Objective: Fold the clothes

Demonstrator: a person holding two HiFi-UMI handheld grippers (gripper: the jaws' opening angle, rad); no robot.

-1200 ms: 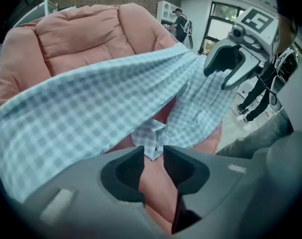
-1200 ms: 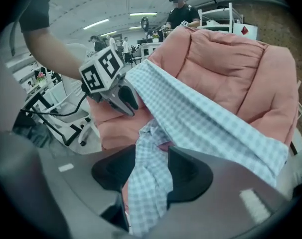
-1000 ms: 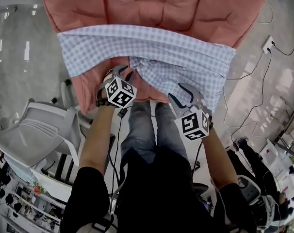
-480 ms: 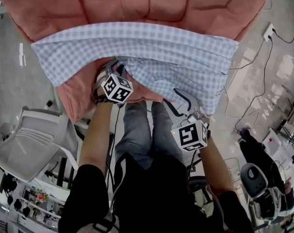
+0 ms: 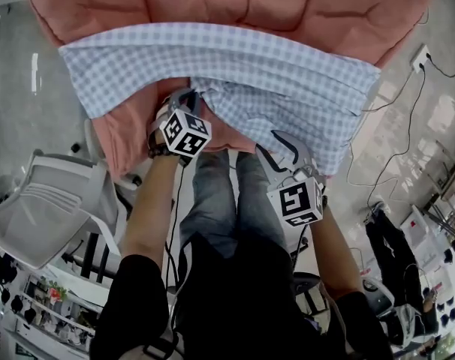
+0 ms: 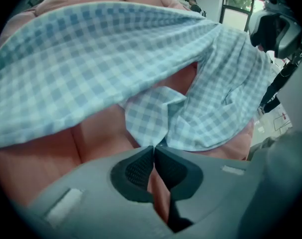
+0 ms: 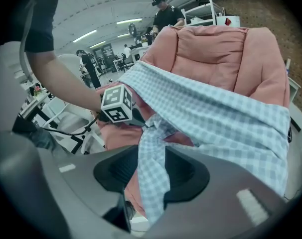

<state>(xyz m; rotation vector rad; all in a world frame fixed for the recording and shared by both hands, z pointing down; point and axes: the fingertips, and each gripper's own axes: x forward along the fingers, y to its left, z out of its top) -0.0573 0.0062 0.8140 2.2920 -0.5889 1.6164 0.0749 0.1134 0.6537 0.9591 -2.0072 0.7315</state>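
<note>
A blue-and-white checked shirt lies spread across a pink cushioned seat. My left gripper is at the shirt's near edge, left of the middle. In the left gripper view its jaws have just closed, and the left gripper pinches a corner of the shirt at its tips. My right gripper is at the near right edge. A bunched strip of the shirt runs between the pads of the right gripper, whose jaws have just been closing on it.
A white plastic chair stands at the left of the seat. Cables and a wall socket are on the floor at the right. The person's jeans-clad legs stand against the seat's front. People stand in the background.
My left gripper has sunk onto the shirt's near edge and its jaws, apart before, now meet. The right gripper has stayed in place with the cloth in it.
</note>
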